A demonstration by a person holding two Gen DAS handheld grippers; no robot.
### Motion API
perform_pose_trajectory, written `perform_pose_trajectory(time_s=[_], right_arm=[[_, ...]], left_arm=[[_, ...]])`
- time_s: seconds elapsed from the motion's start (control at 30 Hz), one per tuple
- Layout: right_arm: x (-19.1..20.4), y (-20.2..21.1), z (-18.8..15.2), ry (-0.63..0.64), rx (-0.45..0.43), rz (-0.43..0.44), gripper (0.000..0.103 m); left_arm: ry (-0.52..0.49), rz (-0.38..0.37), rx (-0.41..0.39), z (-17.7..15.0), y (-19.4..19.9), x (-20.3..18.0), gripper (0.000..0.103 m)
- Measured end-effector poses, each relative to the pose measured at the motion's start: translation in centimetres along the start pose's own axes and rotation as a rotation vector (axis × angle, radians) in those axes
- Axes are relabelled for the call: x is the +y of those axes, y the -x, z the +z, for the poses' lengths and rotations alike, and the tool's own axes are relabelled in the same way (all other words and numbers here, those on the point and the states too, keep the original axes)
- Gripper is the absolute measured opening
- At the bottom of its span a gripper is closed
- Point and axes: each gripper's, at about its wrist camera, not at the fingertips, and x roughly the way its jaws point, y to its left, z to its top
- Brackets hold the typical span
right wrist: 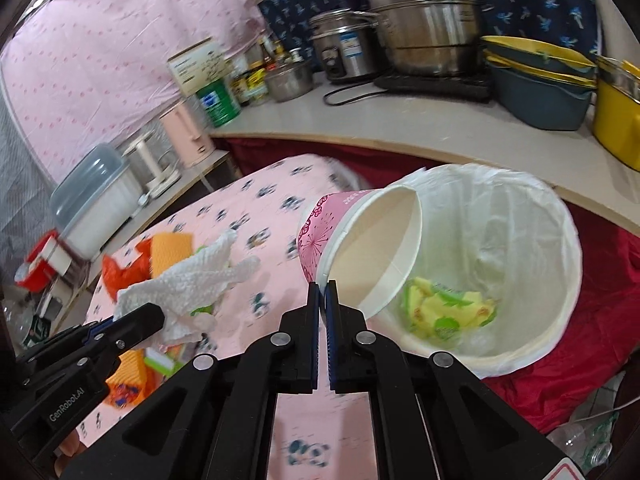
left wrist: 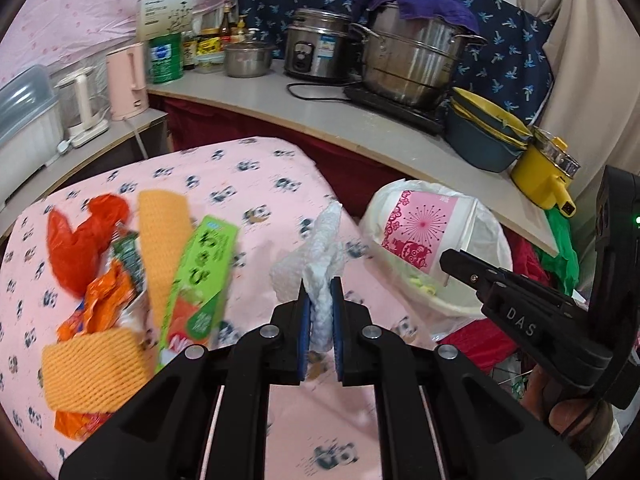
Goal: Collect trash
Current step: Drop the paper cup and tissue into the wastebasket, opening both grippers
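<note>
Left gripper (left wrist: pixel 320 284) pinches a tissue (left wrist: pixel 320 240) above the table (left wrist: pixel 260 168); right gripper (right wrist: pixel 322 290) clamps a pink cup's (right wrist: pixel 360 236) rim over the bin (right wrist: pixel 520 208). Only the right view shows yellow wrappers (right wrist: pixel 452 312) inside; the left shows a wasabi box (left wrist: pixel 200 276) among the litter.

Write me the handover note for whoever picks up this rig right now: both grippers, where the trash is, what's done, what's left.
Left gripper: jaws shut on a crumpled white paper towel, lifted above the pink tablecloth.
Right gripper: jaws shut on the rim of a pink paper cup, held tilted at the white-lined trash bin.
Done: yellow-green wrappers already lie in the bin.
Left: release the cup and the towel into the bin, then collect the pile on the cloth: green box, red plastic bag, orange wrapper. The knitted orange pieces lie among them; whether they are trash is unclear.
</note>
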Motion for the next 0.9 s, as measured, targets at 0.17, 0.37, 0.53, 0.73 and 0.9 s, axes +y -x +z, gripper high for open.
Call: perform_pose_trajectory(time_s=[0.17, 0.37, 0.53, 0.73, 0.9], right_arm=[[-4.3, 0.0, 1.3, -0.063, -0.020, -0.070, 0.004], [-8.4, -0.4, 1.8, -0.118, -0.022, -0.136, 0.004], [-10.6, -1.1, 1.6, -0.152, -0.006, -0.163, 0.004], [-11.9, -2.0, 1.6, -0.176, 0.008, -0.169, 0.006], [-12.1, -1.8, 1.9, -0.184, -0.006, -0.166, 0.008]], left_arm=[[-0.043, -0.063, -0.002, 2.0, -2.3, -3.3, 0.009], [-0.084, -0.159, 0.032, 3.8, -5.6, -7.2, 0.009], [-0.099, -0.214, 0.067, 4.8, -8.2, -9.3, 0.010], [-0.093, -0.212, 0.080, 5.1, -10.3, -9.9, 0.036], [-0.103, -0.193, 0.053, 5.2, -10.0, -10.1, 0.053]])
